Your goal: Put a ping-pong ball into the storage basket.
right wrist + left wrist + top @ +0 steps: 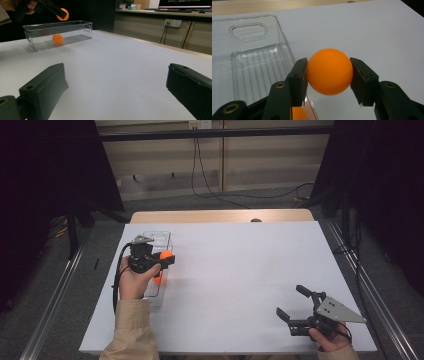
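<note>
My left gripper (167, 258) is shut on an orange ball (329, 71), which it holds in the air over the right long rim of a clear plastic bin (284, 37). In the high view this ball (164, 254) sits at the bin's (156, 234) right edge. A second orange ball (158, 280) lies inside the bin on its ribbed floor. My right gripper (289, 300) rests low near the table's front right, open wide and holding nothing. In the right gripper view, the bin (75, 30), the ball inside it (57, 39) and the held ball (62, 14) lie far off to the left.
A white sheet (240, 270) covers the table, with a wooden strip (220, 216) at its far edge. Dark curtains stand on both sides. Cables (200, 175) hang down the wall behind. Bare white surface lies between the two grippers.
</note>
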Tool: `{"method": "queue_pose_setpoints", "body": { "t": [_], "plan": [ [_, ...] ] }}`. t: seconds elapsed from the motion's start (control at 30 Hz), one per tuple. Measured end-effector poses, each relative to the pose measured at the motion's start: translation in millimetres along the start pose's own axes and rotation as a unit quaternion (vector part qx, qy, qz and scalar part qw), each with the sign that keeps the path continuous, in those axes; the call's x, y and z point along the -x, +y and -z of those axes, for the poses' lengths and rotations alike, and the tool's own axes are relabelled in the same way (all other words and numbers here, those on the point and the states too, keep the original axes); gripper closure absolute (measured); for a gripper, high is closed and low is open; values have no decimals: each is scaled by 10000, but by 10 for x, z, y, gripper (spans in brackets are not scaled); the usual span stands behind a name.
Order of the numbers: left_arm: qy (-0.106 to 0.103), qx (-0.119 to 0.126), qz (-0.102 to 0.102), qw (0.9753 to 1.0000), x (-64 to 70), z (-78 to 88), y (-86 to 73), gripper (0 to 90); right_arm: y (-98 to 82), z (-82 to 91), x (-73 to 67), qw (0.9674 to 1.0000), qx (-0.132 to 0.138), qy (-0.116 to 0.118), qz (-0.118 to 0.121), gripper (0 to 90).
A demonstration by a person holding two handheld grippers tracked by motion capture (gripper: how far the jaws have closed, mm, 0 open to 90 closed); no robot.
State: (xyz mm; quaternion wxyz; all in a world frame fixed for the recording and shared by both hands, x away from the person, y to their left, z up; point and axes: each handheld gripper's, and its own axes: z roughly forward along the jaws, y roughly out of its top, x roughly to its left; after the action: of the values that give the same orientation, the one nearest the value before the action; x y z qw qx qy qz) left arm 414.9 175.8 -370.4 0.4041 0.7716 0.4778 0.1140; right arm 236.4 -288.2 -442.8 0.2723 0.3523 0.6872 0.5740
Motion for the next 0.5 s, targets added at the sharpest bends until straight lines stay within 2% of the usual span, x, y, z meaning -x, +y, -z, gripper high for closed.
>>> {"method": "queue_pose_setpoints", "body": {
  "t": [0.5],
  "plan": [
    [74,17,3,10000,-32,35,-6,509,1,4,-2,10000,-8,3,-17,21]
  ]
}}
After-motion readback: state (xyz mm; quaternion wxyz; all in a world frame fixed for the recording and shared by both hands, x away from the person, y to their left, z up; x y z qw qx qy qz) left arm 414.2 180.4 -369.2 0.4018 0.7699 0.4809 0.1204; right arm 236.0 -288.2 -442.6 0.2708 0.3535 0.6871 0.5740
